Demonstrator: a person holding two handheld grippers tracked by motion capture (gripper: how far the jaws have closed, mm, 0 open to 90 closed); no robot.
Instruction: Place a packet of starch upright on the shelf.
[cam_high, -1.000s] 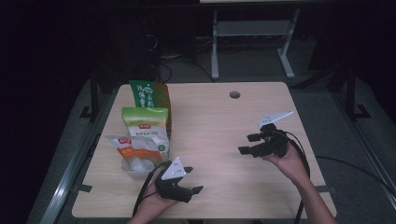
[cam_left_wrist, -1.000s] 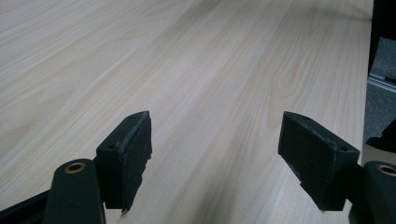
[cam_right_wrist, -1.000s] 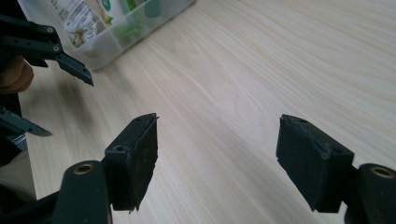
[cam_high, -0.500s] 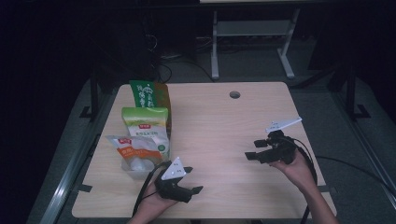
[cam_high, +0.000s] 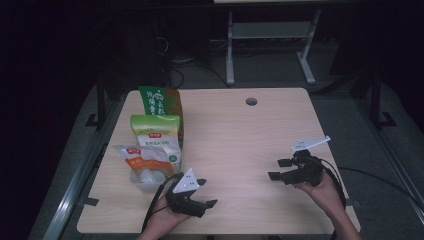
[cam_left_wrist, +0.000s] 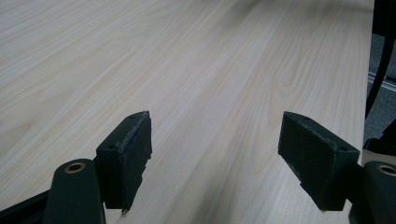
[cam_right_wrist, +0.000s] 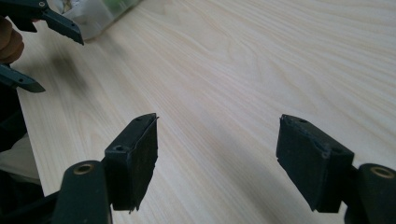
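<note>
From high up: three snack bags in a row on the left side of the table (cam_high: 240, 140), with the clear bag (cam_high: 145, 167) closest to the front, the white and green bag (cam_high: 155, 132) behind it and the tall green bag (cam_high: 160, 100) at the back. Left gripper (cam_high: 206, 193) just beside the clear bag, near the front edge, jaws wide apart and holding nothing. Right gripper (cam_high: 279, 169) well apart from the bags, over on the right side, jaws wide apart too and holding nothing. Nothing picked up yet, by the look of it, so all of the work with the bags left to do. Lots of bare wood in the middle and at the back, apart from a small round hole (cam_high: 251, 101). Along the left gripper (cam_left_wrist: 215, 154): two black pads spread wide, bare wood in between, the table's edge close on the right. Along the right gripper (cam_right_wrist: 217, 154): pads spread wide again, plain wood ahead, and the clear bag (cam_right_wrist: 93, 18) far off at the top left. Plenty of room to slide across, but best to mind the front edge.
</note>
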